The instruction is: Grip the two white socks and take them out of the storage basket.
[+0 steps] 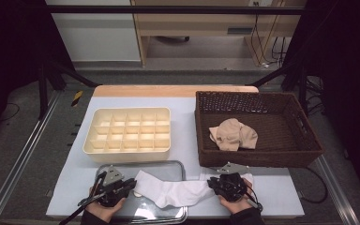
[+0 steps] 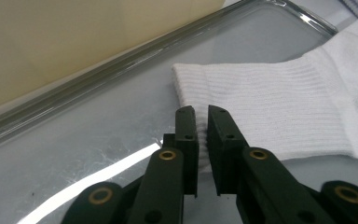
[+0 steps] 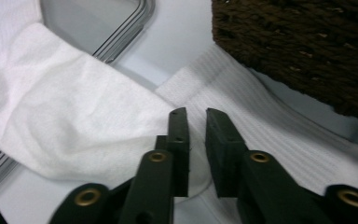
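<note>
So the left tool (image 1: 130, 183) is sitting at the near-left of the table (image 1: 187, 117), and in the left gripper view its two black jaws are nearly together, just a thin slit between them, pinching the ribbed cuff edge of a white sock (image 2: 279, 107). That sock (image 1: 173, 190) lies stretched sideways across a shallow clear tray (image 1: 180, 165) at the near edge, cuff end toward the left tool and the other end toward the right tool (image 1: 214, 183). In the right gripper view the right tool's jaws stand a bit wider apart than the left's, with white sock fabric (image 3: 74, 121) under and between them; I can't honestly tell whether they're actually clamped on it or just resting over it. There's also a second ribbed white piece (image 3: 242, 107) running off toward the wicker side, lying on the table right beside the dark brown wicker basket (image 1: 309, 140). Inside that basket sits a crumpled beige sock bundle (image 1: 233, 133). To the left of the basket, behind the tray, there's a cream divided organizer box (image 1: 127, 152) with a grid of little compartments.
</note>
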A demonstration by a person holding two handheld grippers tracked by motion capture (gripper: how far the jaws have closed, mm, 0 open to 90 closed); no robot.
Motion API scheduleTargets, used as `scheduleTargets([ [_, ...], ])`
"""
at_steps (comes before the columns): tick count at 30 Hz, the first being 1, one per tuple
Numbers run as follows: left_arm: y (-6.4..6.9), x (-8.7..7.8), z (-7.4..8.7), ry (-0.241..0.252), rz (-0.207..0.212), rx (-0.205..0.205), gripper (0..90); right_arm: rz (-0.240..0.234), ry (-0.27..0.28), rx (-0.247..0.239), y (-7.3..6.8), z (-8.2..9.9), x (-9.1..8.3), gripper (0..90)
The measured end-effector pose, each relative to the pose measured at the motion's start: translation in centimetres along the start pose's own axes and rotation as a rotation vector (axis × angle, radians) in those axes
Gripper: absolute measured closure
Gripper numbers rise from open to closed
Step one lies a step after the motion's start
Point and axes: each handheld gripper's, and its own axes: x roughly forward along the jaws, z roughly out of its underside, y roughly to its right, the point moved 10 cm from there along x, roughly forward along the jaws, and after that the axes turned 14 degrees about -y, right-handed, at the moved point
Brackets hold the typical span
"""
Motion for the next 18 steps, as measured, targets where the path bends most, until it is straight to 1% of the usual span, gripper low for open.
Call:
scheduleTargets([
  [1,0.0,0.0,0.0,-0.004,0.006,-0.003,85.1,-0.010,-0.007,-0.008,-0.2,0.0,-0.1,87.1],
  [4,0.0,-0.1,0.0,-0.003,0.006,0.001,86.3,-0.009,-0.013,-0.019,-0.3,0.0,-0.2,88.6],
  [5,0.0,-0.2,0.0,0.004,0.005,-0.001,86.3,-0.001,-0.005,-0.024,-0.3,-0.2,-0.4,88.8],
  [6,0.0,-0.5,-0.1,0.017,0.001,0.001,86.5,0.003,0.013,-0.028,-0.3,-0.5,-0.6,88.9],
  [7,0.1,-1.0,-0.3,0.036,0.001,0.004,86.6,0.013,0.060,-0.036,-0.2,-1.2,-1.3,88.9],
  [8,0.1,-1.0,-0.3,0.036,0.001,0.004,86.6,0.013,0.060,-0.036,-0.2,-1.2,-1.3,88.9],
  [9,0.1,-1.1,-0.4,0.045,-0.004,0.002,86.6,0.018,0.083,-0.038,-0.2,-1.5,-1.4,88.8],
  [10,0.0,-1.2,-0.3,0.040,-0.006,0.007,86.6,0.051,0.109,-0.041,0.1,-2.2,-1.3,88.2],
  [12,0.1,-1.1,-0.1,0.033,-0.005,0.003,86.5,0.076,0.083,-0.036,0.4,-2.3,-0.4,87.3],
  [13,0.0,-0.9,0.2,0.015,-0.007,0.006,86.5,0.081,0.064,-0.037,0.5,-2.2,0.0,86.9],
  [14,-0.1,-0.9,0.2,0.011,-0.007,0.004,86.5,0.082,0.054,-0.039,0.5,-2.2,0.3,85.9],
  [15,-0.1,-0.9,0.2,0.011,-0.007,0.004,86.4,0.082,0.054,-0.039,0.5,-2.2,0.3,85.9],
  [17,-0.2,-0.8,0.1,0.016,-0.008,0.000,86.3,0.055,0.098,-0.024,0.3,-2.4,-0.5,81.8],
  [18,-0.2,-0.8,0.1,0.016,-0.008,0.000,86.2,0.055,0.098,-0.024,0.3,-2.4,-0.5,81.8],
])
